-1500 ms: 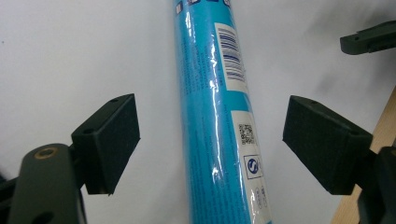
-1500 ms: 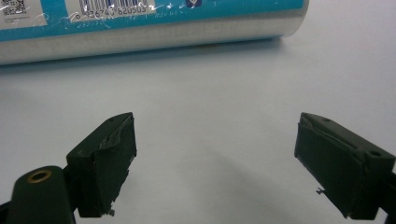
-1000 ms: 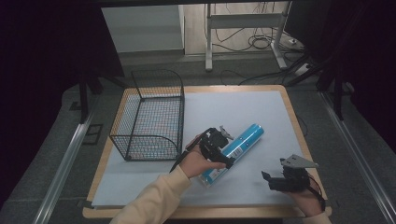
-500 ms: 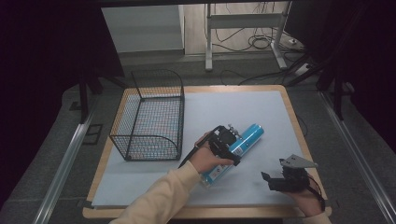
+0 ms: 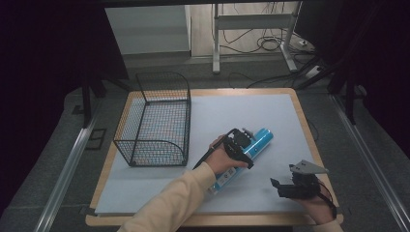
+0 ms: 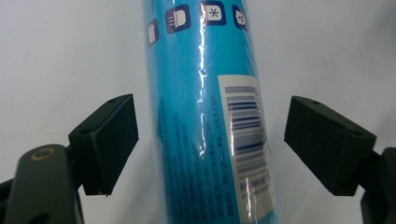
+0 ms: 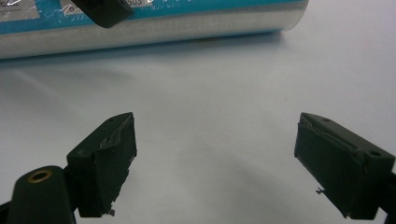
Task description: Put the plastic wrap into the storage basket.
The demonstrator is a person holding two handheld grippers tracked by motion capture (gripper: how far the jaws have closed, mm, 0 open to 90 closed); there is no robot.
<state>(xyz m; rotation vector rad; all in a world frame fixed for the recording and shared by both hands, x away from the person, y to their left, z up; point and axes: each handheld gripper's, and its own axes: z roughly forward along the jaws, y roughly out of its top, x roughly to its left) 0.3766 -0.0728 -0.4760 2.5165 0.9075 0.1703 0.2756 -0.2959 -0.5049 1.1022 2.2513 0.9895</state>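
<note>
In the high view, a blue tube lies slanted on the pale surface, right of centre in the frame. The left claw sits over the tube's middle, held by a hand in a cream sleeve coming from the bottom edge. A black wire basket stands at centre left, apart from the tube. The right claw rests at lower right, near the surface's front edge.

In the left gripper view, the left claw is spread wide, its jaws on either side of the tube, not touching it.

In the right gripper view, the right claw is wide and holds nothing; the tube lies across the top of the frame.
</note>
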